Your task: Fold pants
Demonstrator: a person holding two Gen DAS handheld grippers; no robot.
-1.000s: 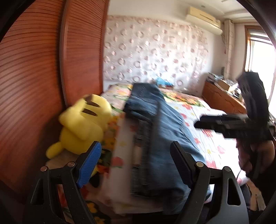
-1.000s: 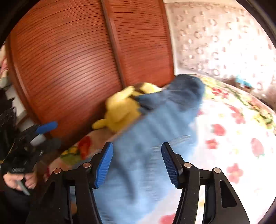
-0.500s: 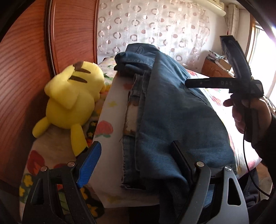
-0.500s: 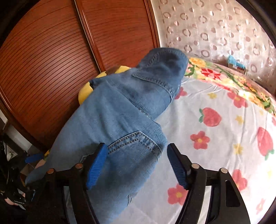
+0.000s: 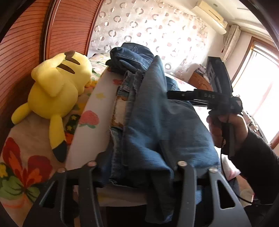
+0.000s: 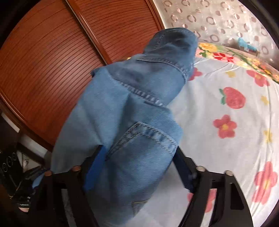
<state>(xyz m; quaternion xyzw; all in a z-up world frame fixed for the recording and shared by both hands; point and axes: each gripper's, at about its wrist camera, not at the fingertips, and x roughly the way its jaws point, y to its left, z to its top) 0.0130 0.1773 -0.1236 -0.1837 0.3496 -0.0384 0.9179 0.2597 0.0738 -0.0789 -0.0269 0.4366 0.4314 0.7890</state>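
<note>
The jeans (image 5: 157,122) lie lengthwise on the bed (image 6: 226,139), folded along their length so one leg rests on the other, with the waistband bunched up at the far end near the curtain (image 5: 148,26). Their near end hangs over the bed's edge toward me.

My left gripper (image 5: 137,167) has that hanging end between its jaws. The jaws are closing, and denim fills the gap between them; the cloth hides the pads, so I cannot tell whether they press on it. My right gripper (image 6: 141,167) sits at the hip end of the jeans, where a back pocket with its stitched seam lies between the jaws. Those jaws are closing slightly but stand wide; the blue pads (image 6: 95,172) flank the cloth on either side, and I see no pinch in the cloth there.

From the left wrist view, my right hand (image 5: 226,129) holds its gripper's handle to the right of the jeans, above the bed's edge.

The bed's white sheet is printed with strawberries and red flowers. A yellow plush toy (image 5: 57,94) lies face down to the left of the jeans, apart from them, against a reddish wooden ribbed wardrobe (image 5: 26,52). Behind the bed hangs the white curtain with its ring pattern. An air conditioner (image 5: 211,14) is mounted high on the far wall, and a bright window (image 5: 261,83) is at the right.
</note>
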